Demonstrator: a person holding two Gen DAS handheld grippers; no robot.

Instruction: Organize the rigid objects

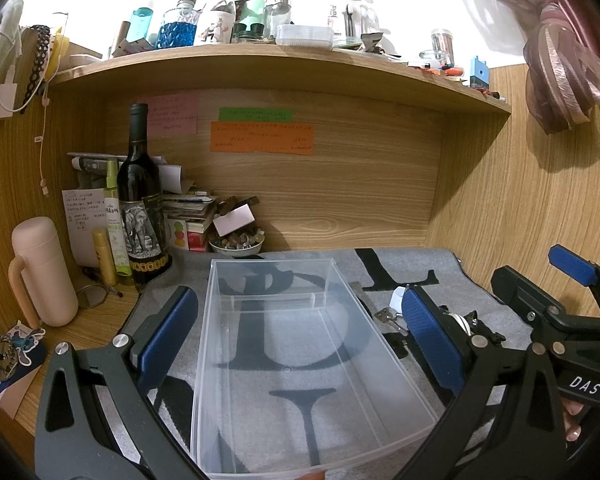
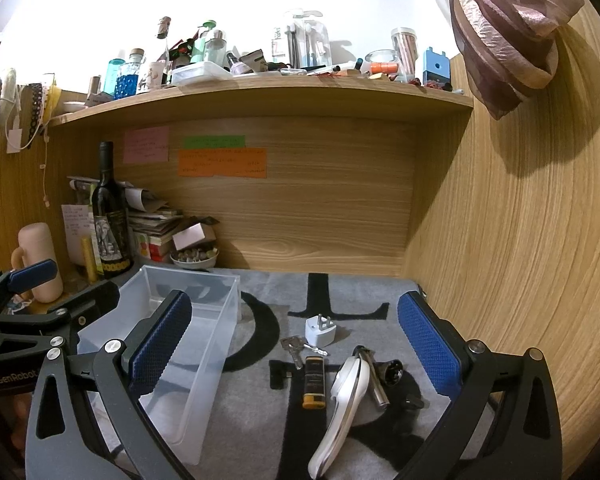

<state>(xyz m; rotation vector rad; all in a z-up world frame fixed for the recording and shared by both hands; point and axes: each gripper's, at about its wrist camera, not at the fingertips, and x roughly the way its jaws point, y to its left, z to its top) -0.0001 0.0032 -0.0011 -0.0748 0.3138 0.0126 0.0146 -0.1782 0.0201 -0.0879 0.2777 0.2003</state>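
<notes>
A clear plastic box sits empty on the grey mat; it also shows in the right wrist view. My left gripper is open, its fingers either side of the box. My right gripper is open above small loose objects on the mat: a white plug adapter, keys, a black and yellow lighter, a silver and white handled tool and a metal cylinder. The keys and adapter also show in the left wrist view.
A wine bottle, a pink mug, spray bottles and stacked papers crowd the back left corner. A bowl of stones stands behind the box. A cluttered shelf hangs above. A wooden side wall is close on the right.
</notes>
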